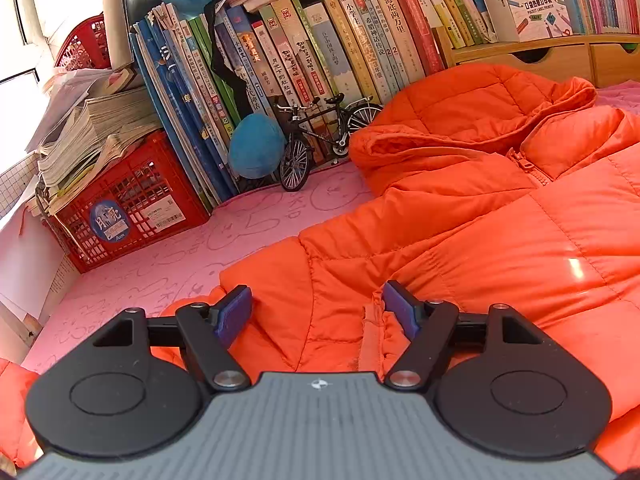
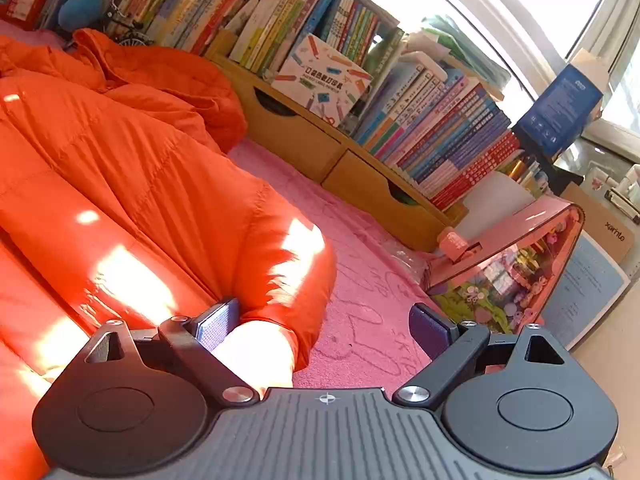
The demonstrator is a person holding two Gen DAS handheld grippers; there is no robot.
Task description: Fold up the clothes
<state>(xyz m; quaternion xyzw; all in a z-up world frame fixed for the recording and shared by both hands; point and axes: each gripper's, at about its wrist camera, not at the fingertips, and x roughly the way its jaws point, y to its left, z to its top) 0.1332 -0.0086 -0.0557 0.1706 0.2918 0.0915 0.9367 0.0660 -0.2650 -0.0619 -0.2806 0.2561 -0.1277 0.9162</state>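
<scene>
An orange quilted puffer jacket (image 1: 460, 216) is spread flat on the pink patterned cover, zipped at the collar, its hood bunched toward the books and one sleeve laid alongside.

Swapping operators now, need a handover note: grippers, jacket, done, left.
Left gripper: open, jaws over a sleeve of the orange quilted puffer jacket, pads not pressing it.
Right gripper: open, the other sleeve's cuff by its left finger, not gripped.
Jacket lies front up on the pink patterned mat, zipped, hood towards the row of books.
Done: jacket laid out; no body fold visible.
Left: fold sleeves in, then the body.
</scene>
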